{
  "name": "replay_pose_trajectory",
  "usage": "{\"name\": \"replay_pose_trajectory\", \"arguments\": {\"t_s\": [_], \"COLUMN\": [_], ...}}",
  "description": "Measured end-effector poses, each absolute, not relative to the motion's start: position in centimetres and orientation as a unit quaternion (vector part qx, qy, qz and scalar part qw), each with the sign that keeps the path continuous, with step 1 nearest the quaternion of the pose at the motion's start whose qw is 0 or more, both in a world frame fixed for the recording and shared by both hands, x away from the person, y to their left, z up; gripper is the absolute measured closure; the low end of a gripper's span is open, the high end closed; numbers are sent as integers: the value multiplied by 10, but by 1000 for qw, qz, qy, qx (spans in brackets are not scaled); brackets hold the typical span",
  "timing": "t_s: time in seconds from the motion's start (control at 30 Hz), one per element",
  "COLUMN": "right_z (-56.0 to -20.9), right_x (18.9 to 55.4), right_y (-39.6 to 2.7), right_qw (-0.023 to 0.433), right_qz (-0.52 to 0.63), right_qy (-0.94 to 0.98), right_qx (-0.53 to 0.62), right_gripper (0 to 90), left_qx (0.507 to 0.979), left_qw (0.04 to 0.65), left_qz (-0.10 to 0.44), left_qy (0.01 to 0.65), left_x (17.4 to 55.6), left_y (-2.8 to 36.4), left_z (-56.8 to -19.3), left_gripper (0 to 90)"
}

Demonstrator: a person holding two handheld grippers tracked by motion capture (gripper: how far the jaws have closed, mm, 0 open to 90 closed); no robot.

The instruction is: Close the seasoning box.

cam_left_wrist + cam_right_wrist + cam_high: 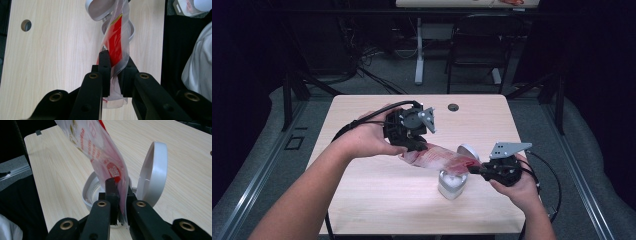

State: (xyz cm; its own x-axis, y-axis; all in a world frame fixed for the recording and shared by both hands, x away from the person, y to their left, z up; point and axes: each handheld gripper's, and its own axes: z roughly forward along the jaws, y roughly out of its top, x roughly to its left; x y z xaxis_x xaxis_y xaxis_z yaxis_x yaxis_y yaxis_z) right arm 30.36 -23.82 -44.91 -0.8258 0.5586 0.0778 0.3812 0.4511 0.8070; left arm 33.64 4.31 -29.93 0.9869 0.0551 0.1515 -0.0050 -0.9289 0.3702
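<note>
High view: left gripper (421,145) and right gripper (476,170) each clamp one end of red-and-white plastic pouch (437,156), stretched between them above wooden table (362,200). Pouch hangs over white flip-lid container (452,184) — lid (468,150) swung up behind it. Left gripper view: jaws closed tight on pouch (115,47) edge, film twisted, container (131,31) beyond. Right gripper view: jaws pinched shut on pouch (105,157) corner — open container (91,191) just below, lid (152,172) upright beside.
</note>
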Motion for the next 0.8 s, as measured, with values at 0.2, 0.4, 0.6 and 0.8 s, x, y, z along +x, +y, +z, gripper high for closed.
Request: {"name": "replay_pose_trajectory", "arguments": {"t_s": [0.2,0.4,0.6,0.8], "right_z": [-448,-446,-445,-445], "right_x": [303,302,301,301], "right_y": [-237,-236,-236,-236], "right_qw": [102,104,105,106], "right_qz": [448,452,454,457], "right_qy": [844,843,842,840], "right_qx": [276,273,273,273], "right_gripper": [886,885,885,882], "left_qx": [978,978,978,978], "left_qw": [191,194,193,197], "left_qz": [76,74,71,70], "left_qy": [16,22,22,25], "left_x": [337,338,339,340], "left_y": [48,53,55,57], "left_z": [-303,-306,-308,-310], "left_gripper": [824,824,825,827]}}
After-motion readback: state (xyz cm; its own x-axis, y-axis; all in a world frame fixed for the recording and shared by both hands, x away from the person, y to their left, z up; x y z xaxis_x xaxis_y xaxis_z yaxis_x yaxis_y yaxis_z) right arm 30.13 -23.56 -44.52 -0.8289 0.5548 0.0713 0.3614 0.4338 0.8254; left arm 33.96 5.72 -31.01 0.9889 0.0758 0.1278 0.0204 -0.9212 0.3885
